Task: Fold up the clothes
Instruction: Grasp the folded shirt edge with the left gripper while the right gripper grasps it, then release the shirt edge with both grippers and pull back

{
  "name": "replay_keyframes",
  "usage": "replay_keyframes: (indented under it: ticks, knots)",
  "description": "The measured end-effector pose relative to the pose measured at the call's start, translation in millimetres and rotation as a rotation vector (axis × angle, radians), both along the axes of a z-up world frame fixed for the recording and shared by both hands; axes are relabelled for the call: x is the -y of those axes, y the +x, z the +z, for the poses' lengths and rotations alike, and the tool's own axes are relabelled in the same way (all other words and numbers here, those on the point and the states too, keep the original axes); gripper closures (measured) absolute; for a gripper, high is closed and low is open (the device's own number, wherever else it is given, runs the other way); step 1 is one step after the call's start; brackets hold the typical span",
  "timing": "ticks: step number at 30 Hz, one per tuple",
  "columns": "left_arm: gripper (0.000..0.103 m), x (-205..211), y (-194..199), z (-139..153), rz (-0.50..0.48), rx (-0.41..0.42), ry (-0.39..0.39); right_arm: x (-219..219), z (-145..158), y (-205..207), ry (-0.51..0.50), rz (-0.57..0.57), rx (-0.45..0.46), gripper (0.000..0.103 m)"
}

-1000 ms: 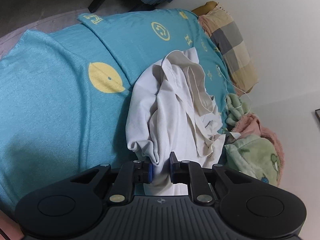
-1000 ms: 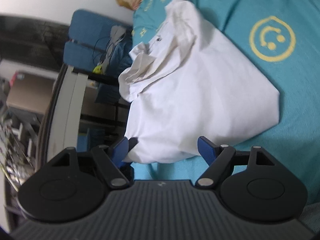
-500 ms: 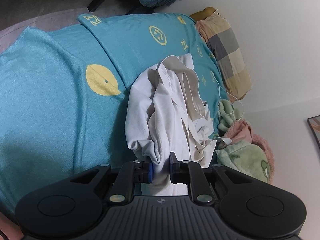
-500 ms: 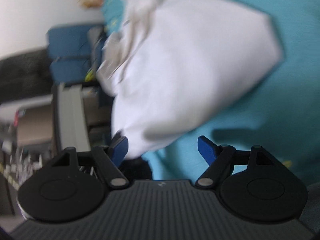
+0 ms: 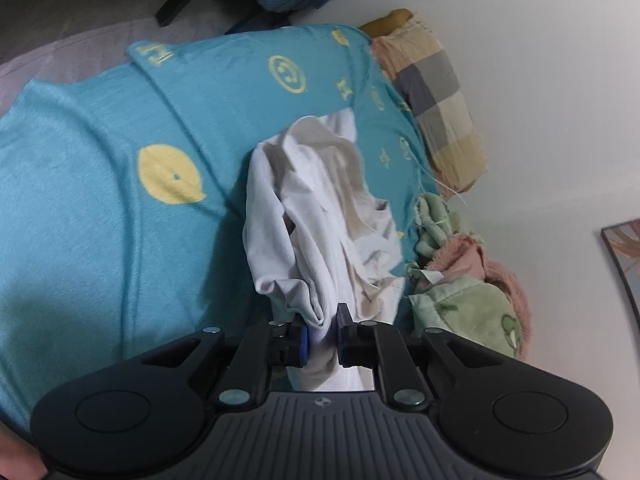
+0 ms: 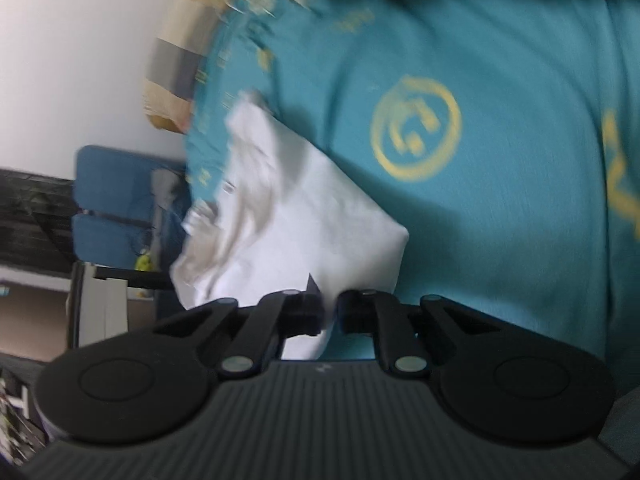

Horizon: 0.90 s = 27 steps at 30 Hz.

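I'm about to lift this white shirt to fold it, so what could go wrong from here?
1. The left gripper pinches a bunched wad of the white shirt, so wrinkles may get folded in.
2. The right gripper seems to hold only an edge; it might slip.
3. The green plush blanket lies beside the shirt and could snag or drag along.

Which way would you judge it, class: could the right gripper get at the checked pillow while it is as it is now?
Probably not: the right gripper is shut on the white garment, and the checked pillow lies beyond it by the wall.
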<state>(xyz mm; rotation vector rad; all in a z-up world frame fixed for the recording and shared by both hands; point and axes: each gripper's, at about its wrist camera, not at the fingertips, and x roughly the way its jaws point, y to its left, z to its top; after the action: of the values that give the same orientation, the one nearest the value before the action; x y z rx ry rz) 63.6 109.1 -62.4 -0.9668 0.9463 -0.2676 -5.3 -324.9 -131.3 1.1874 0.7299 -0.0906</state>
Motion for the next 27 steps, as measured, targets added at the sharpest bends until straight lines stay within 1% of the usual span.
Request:
replay_keyframes:
  ticks: [2,5,7,10,12,15,18,20,22,24,27]
  knots:
    - [0.090,6,-6,20,-0.014,0.036,0.014,4,19,-6,-0.046,0.011,0.054,0.095]
    - [0.091,13,-18,49,-0.038,0.036,0.008,9,48,-22,-0.077,0.003,0.101,0.096]
    - [0.091,14,-29,67,-0.055,0.040,0.020,14,66,-30,-0.082,0.001,0.119,0.096]
    - [0.091,14,-59,89,-0.085,0.053,0.069,15,78,-48,-0.091,0.024,0.122,0.096]
    - [0.091,13,-85,98,-0.100,0.057,0.084,15,87,-61,-0.098,0.038,0.125,0.096]
    - [0.091,7,-122,102,-0.104,0.039,0.080,16,99,-79,-0.107,0.061,0.128,0.096]
    - [0.091,2,-140,101,-0.094,0.012,0.083,17,112,-98,-0.116,0.083,0.131,0.096]
    - [0.091,2,-135,101,-0.082,0.001,0.081,18,120,-110,-0.123,0.097,0.134,0.096]
    - [0.091,3,-125,101,-0.069,-0.005,0.077,19,123,-110,-0.118,0.098,0.136,0.096]
    - [0.091,5,-111,100,-0.058,-0.011,0.075,19,120,-96,-0.107,0.091,0.134,0.096]
    - [0.091,11,-76,94,-0.040,-0.018,0.073,22,113,-61,-0.090,0.081,0.120,0.095]
